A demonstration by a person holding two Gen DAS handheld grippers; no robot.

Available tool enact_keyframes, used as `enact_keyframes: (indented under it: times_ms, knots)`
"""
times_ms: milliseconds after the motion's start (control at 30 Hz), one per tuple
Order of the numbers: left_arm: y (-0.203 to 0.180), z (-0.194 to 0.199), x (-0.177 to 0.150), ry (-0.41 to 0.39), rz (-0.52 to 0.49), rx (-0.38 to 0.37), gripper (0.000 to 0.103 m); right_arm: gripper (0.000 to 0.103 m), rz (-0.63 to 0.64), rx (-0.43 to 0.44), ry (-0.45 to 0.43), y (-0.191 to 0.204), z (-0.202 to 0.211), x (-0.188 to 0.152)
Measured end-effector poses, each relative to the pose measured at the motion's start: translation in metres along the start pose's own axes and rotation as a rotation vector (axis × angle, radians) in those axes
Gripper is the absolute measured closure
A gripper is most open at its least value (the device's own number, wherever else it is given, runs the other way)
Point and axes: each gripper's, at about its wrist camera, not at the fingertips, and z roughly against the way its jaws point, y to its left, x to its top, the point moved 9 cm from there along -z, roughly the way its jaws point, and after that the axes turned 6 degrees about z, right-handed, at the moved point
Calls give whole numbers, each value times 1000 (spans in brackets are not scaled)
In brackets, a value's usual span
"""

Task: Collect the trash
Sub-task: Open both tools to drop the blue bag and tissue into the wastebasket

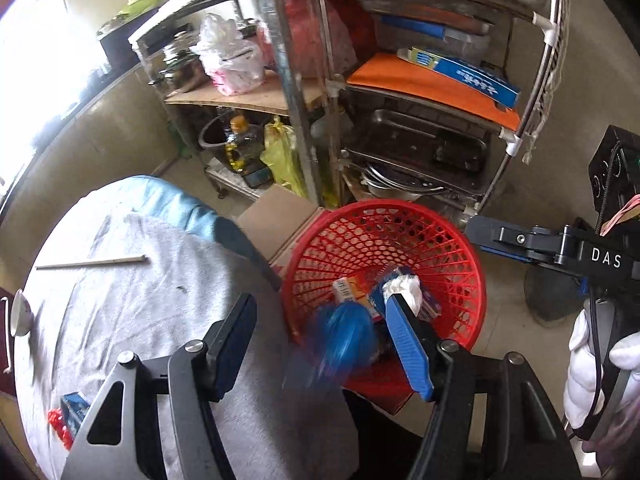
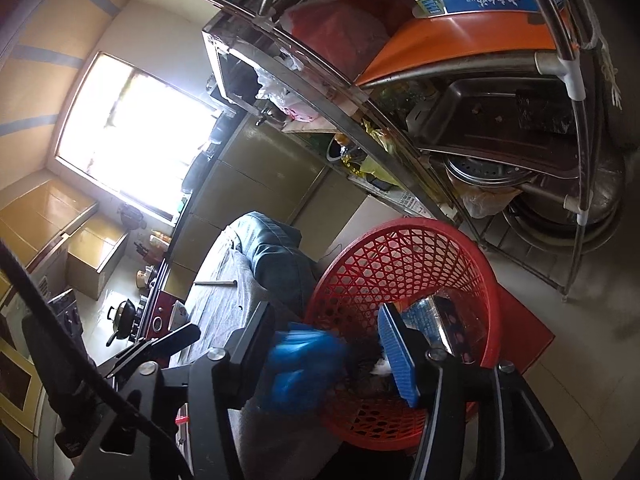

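Note:
A red mesh basket (image 1: 384,240) (image 2: 404,264) stands on the floor beside the table. It holds a small orange and white box (image 1: 352,290), crumpled white paper (image 1: 402,286) and a clear packet (image 2: 444,320). My left gripper (image 1: 320,304) is open above the basket's near rim. A blurred blue wrapper (image 1: 344,340) hangs loose between its fingers, free of the pads. My right gripper (image 2: 326,310) is also open over the basket, with a blurred blue piece (image 2: 300,364) between its fingers and a gap to the right pad. I cannot tell if both views show the same piece.
The table's grey cloth (image 1: 140,300) carries a thin stick (image 1: 92,262), a white bowl (image 1: 20,312), and a blue box with a red wrapper (image 1: 72,412). A loaded metal shelf rack (image 1: 400,120) rises behind the basket. The right gripper (image 1: 492,240) is held by a white-gloved hand (image 1: 592,368).

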Motion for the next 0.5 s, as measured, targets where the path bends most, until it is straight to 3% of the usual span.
enact_keyframes:
  times_ms: [300,500]
  knots:
    - [66,43,-27,-13,73,199,35,45,65,14,26,36,-12,-8]
    - [144,91,-70,-37,226,352,34,45,149,56,71,81,-27,-23]
